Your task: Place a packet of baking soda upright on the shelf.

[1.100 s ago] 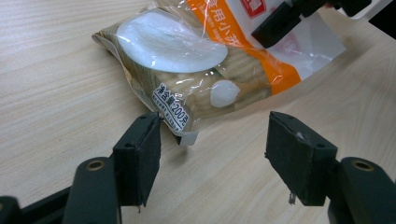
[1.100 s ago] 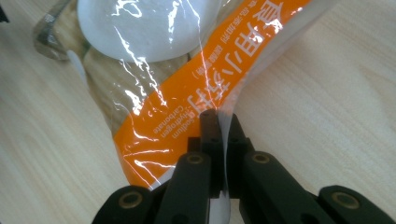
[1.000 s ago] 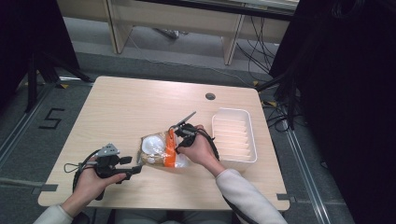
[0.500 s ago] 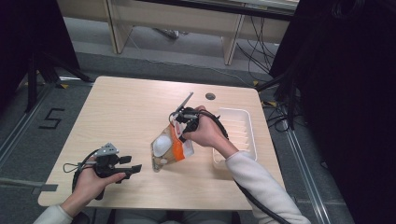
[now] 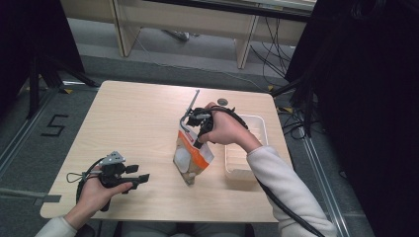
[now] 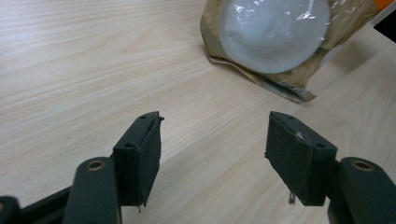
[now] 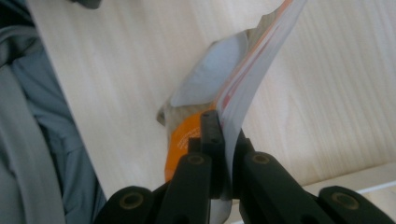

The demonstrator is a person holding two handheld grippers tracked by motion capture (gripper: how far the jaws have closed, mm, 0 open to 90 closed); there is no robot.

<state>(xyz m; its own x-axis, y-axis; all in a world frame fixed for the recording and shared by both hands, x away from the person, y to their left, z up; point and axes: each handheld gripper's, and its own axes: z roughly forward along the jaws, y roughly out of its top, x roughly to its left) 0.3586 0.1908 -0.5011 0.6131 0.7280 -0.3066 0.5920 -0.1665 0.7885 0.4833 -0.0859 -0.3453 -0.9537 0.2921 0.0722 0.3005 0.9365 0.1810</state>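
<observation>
Light wooden table [image 5: 143, 118] spans frame centre. White ribbed plastic tray [image 5: 257, 126] centre-right. Orange-and-brown plastic bag with a white round item inside [image 5: 190, 155] hangs mid-frame, top edge pinched in the right gripper [image 5: 197, 129], jaws clamped. Left gripper [image 5: 141, 177] lower left: jaws wide apart, empty.

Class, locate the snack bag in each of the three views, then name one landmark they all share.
High view: snack bag hangs at table centre, its top pinched by the right gripper.
Left gripper view: top right, bottom edge on the wood.
Right gripper view: centre, clamped between the jaws.
Shared landmark: light wooden tabletop.
</observation>
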